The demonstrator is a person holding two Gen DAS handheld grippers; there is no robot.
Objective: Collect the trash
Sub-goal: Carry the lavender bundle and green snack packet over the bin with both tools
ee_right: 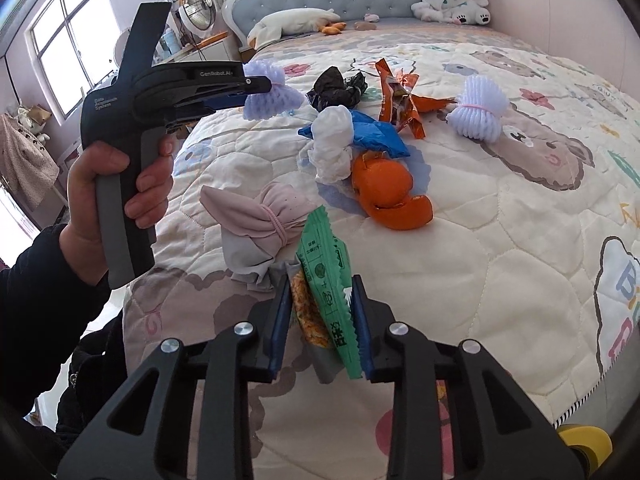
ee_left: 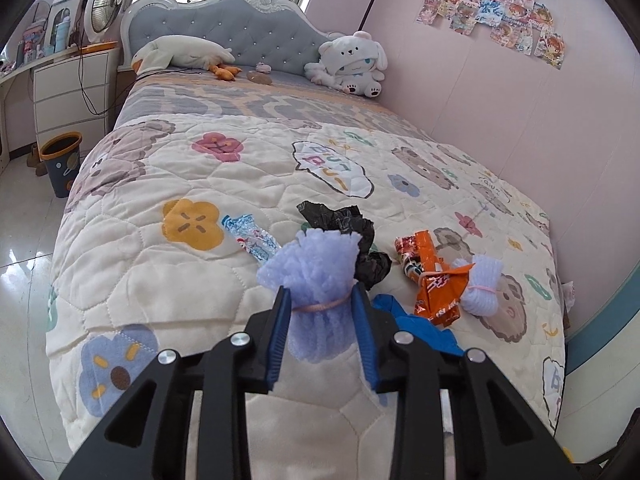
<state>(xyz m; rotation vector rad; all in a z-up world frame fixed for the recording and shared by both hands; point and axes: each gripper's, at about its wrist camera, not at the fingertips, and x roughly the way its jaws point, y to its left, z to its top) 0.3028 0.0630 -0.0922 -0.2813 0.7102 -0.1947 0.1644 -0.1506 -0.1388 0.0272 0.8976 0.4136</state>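
Left wrist view: your left gripper point(ee_left: 320, 300) clamps a lilac foam net point(ee_left: 316, 280) tied with a pink band, its blue pads pressing both sides of the waist, the bundle lifted off the quilt point(ee_left: 240, 184). Right wrist view: your right gripper point(ee_right: 322, 292) pinches a green snack wrapper point(ee_right: 326, 276) between nearly closed pads, the wrapper standing upright above the quilt's near edge.

Taking the black plastic bag point(ee_left: 348, 232) as landmark: it lies just behind the held net. To its left lies a blue-and-silver candy wrapper point(ee_left: 250, 236); to its right an orange wrapper point(ee_left: 432, 280), and beyond that a second lilac foam net point(ee_left: 482, 284). In front of the bag, towards you, a blue wrapper point(ee_right: 376, 132) lies under a white crumpled tissue point(ee_right: 334, 144), then orange peel point(ee_right: 390, 190), and nearest you a pink cloth bundle point(ee_right: 260, 220). Far left of the bag, on the floor beside the bed, stands a bin point(ee_left: 62, 162) with an orange rim.
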